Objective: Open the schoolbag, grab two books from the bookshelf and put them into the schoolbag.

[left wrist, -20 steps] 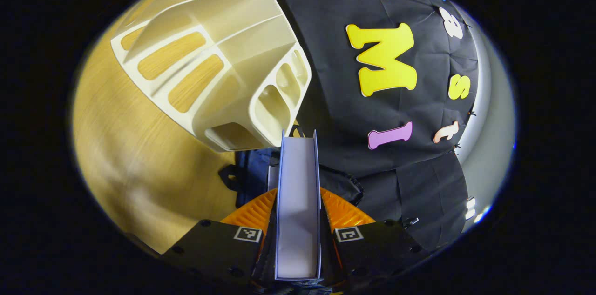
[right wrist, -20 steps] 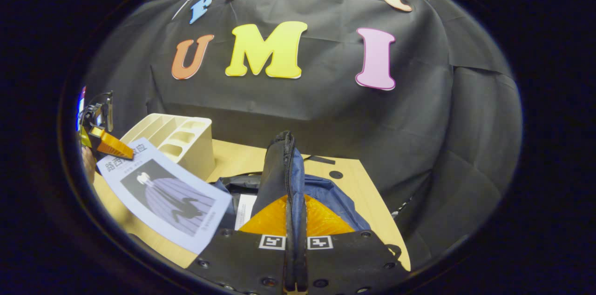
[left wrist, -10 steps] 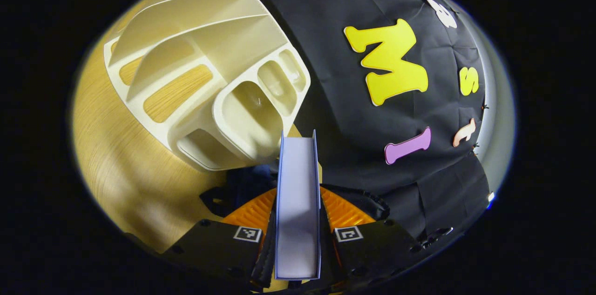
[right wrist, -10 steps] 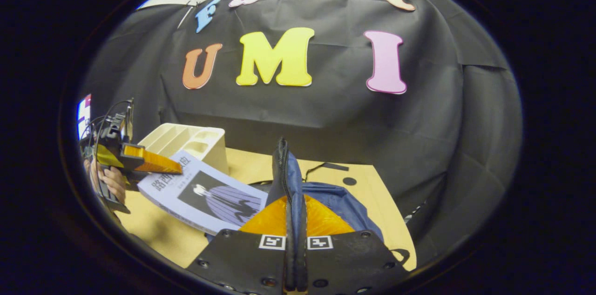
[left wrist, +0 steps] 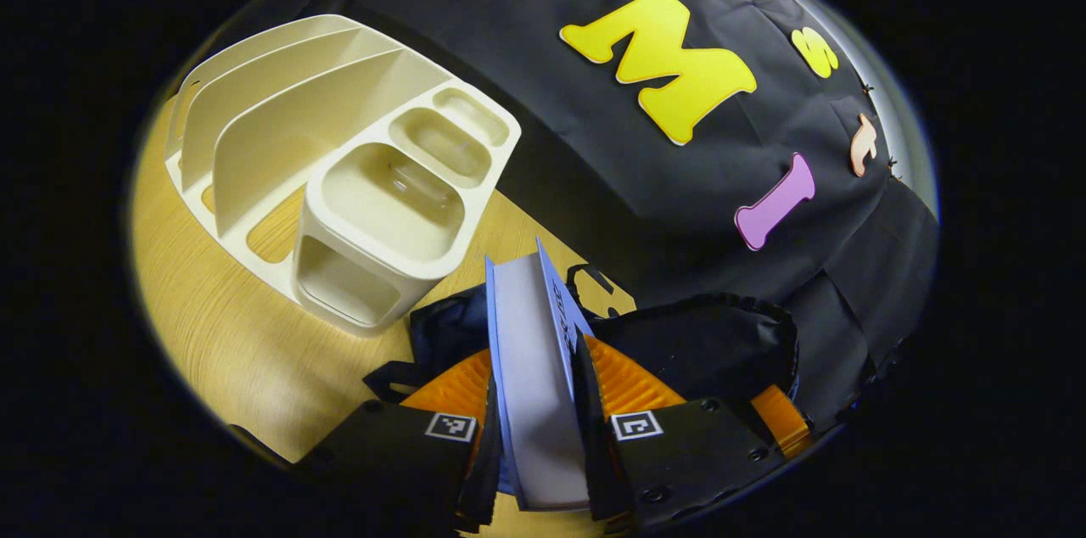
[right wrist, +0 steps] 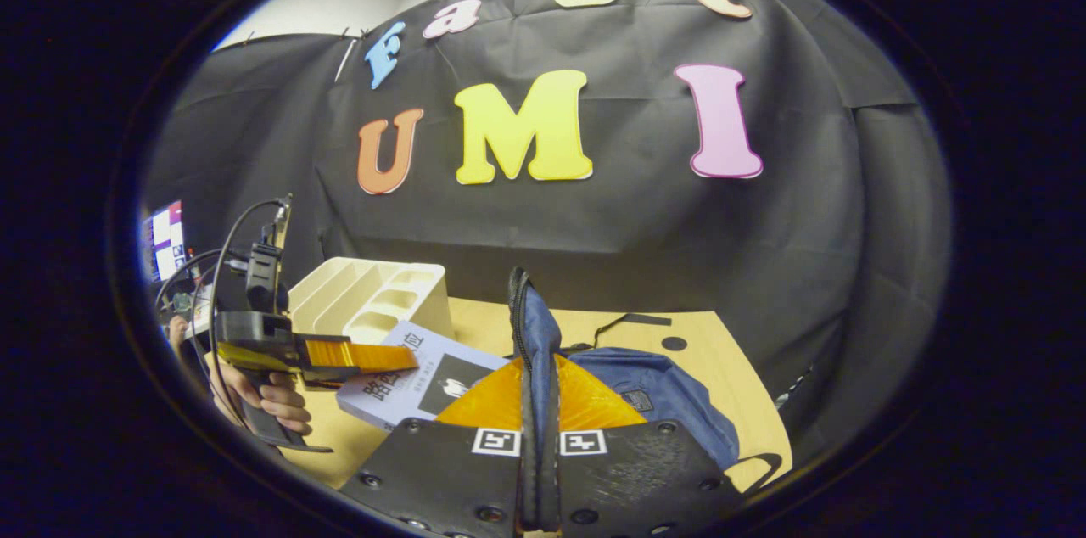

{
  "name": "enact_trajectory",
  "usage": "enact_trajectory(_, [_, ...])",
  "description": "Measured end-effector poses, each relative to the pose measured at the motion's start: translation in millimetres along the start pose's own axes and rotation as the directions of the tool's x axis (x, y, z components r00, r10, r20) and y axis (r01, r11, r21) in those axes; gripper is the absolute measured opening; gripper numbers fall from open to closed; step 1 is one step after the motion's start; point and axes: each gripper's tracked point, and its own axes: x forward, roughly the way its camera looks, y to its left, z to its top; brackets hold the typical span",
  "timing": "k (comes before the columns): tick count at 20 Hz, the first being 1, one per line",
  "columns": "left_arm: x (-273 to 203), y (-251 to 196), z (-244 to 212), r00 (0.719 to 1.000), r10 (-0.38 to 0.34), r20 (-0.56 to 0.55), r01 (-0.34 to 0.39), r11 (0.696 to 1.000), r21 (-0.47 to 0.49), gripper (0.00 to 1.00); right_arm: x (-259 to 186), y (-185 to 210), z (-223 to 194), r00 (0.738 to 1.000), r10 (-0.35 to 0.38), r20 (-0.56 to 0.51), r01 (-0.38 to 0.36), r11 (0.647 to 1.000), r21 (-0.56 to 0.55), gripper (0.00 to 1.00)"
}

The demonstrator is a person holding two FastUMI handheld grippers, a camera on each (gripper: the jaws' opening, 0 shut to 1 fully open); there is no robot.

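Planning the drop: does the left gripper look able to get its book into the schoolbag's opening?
Probably yes. The left gripper holds the book just short of the schoolbag, whose edge the right gripper holds up; nothing lies between.

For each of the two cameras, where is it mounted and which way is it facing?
Left gripper view: rides the left gripper, looking down along the book it clamps, toward the bookshelf and schoolbag.
Right gripper view: rides the right gripper, pinching the bag's edge; a hand holds the left gripper.
Shared: book, bookshelf, schoolbag, table.
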Motion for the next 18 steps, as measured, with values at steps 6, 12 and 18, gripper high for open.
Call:
enact_trajectory(6, [33.5, -23.5, -28.0, 0.999, -0.038, -0.032, 0.038, 0.999, -0.019, 0.44, -8.2, 2.1, 11.3, 1.000, 0.002, 0.029, -0.001, 1.000, -0.028, 0.02])
enact_trajectory(12, [63.2, -47.0, -56.8, 0.995, -0.071, -0.062, 0.069, 0.997, -0.046, 0.45, -14.9, -0.5, 15.9, 0.999, -0.008, 0.047, 0.010, 0.999, -0.047, 0.02])
enact_trajectory(18, [89.1, -51.0, -87.3, 0.994, -0.084, -0.072, 0.077, 0.993, -0.093, 0.47, -11.5, 3.4, 4.2, 1.000, 0.004, 0.024, -0.003, 0.999, -0.040, 0.02])
